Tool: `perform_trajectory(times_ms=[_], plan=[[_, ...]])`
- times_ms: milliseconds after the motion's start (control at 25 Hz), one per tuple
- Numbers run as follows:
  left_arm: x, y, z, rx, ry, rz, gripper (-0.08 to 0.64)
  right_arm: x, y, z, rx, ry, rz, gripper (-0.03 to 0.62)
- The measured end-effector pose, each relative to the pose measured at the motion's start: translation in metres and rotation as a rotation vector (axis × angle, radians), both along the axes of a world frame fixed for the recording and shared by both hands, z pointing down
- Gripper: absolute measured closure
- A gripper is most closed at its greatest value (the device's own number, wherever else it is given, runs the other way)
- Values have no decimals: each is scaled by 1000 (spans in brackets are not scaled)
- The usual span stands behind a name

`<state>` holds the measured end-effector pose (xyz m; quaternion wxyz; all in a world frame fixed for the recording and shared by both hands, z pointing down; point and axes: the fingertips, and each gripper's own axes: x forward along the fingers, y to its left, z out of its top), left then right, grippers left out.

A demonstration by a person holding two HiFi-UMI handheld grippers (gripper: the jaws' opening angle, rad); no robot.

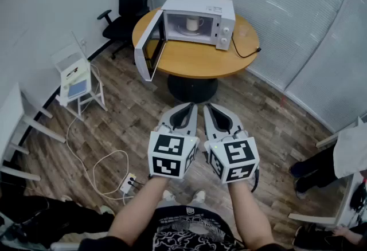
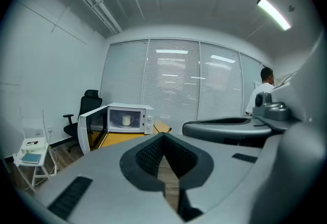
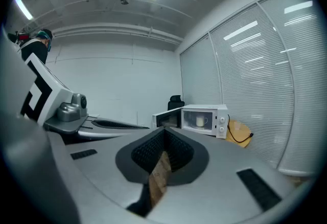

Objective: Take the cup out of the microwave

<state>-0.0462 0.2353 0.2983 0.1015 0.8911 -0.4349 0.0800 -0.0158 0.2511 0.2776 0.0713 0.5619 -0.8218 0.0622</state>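
A white microwave (image 1: 198, 20) stands on a round wooden table (image 1: 189, 61) across the room, its door (image 1: 150, 46) swung open to the left. A white cup (image 1: 194, 24) sits inside it on the turntable. The cup (image 2: 127, 120) also shows in the left gripper view, and the cup (image 3: 201, 122) in the right gripper view. My left gripper (image 1: 188, 106) and right gripper (image 1: 208, 107) are held side by side over the wooden floor, well short of the table. Both are shut with nothing between the jaws. They point level toward the microwave (image 2: 125, 118) (image 3: 204, 120).
A black office chair (image 1: 129, 6) stands behind the table at the left. A small white stand (image 1: 75, 77) and a power strip (image 1: 127, 184) with loose cables lie on the floor to the left. A person (image 1: 344, 158) sits at the right. Blinds line the far wall.
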Motion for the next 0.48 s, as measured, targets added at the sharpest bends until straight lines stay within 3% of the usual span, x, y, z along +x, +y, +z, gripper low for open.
perform_trajectory(times_ms=[480], plan=[[13, -2, -1, 4, -3, 5, 554, 8, -3, 4, 9, -5, 1, 577]])
